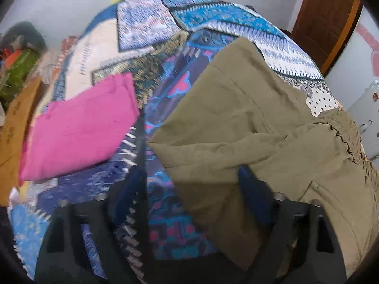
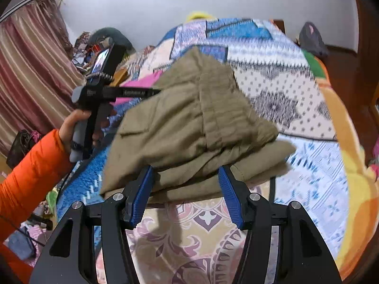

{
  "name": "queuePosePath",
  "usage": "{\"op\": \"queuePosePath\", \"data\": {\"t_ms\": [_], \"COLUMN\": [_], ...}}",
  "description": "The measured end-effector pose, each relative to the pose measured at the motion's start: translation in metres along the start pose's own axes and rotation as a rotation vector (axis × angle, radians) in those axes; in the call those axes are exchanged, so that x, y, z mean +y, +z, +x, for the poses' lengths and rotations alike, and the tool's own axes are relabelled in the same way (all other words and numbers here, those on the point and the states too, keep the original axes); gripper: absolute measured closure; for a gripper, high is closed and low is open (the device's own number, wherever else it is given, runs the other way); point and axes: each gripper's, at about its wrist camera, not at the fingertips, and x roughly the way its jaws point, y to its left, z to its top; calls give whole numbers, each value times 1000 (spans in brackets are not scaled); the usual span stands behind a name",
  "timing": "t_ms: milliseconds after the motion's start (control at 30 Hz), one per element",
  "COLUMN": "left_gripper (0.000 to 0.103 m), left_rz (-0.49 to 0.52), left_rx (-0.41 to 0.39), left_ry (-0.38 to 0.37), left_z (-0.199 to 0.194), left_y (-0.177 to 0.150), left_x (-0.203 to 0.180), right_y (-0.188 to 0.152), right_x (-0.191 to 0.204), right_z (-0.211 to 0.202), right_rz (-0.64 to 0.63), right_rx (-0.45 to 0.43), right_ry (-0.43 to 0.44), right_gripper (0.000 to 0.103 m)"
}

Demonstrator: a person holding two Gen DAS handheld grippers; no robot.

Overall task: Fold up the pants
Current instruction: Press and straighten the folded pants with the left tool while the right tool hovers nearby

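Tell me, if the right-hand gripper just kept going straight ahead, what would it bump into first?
Most likely the folded olive-green cloth pants. The right gripper has its blue-padded jaws apart, and the near edge of the pants lies right at its fingertips; depth is hard to judge, so contact is unclear.

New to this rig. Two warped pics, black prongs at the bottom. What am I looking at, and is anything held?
No robot: a person holds a two-finger gripper in each hand, each with a fisheye camera looking along its fingers, hence the warping.

Left-wrist view: the left gripper is open, one finger against the olive pants, nothing pinched. Folded pink cloth lies beside them on the patterned bedspread.

Right-wrist view: the right gripper is open at the pants' near edge, fingers apart. The other gripper shows at left, held by a hand in an orange sleeve.

The pants lie folded in layers; nothing is held.
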Motion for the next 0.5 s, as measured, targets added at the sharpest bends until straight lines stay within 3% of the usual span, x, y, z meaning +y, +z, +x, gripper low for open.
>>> {"op": "queuePosePath", "data": {"t_ms": [33,67,133,200,500], "left_gripper": [47,52,76,85,94], "left_rz": [-2,0,33,47,29], "left_rx": [9,5,1,0,-21], "left_ry": [-38,-33,-4,10,53], "left_z": [3,4,4,0,-45], "left_y": [0,0,-1,-5,-48], "left_x": [-1,-2,-6,-8,9], "right_y": [1,2,6,11,27], "right_x": [-2,-3,-5,-6,-29], "right_z": [3,4,7,11,20], "right_rz": [8,6,-10,-42,-112], "right_rx": [2,1,2,9,36], "right_ry": [8,12,2,-14,-77], "right_gripper": [50,50,50,51,52]}}
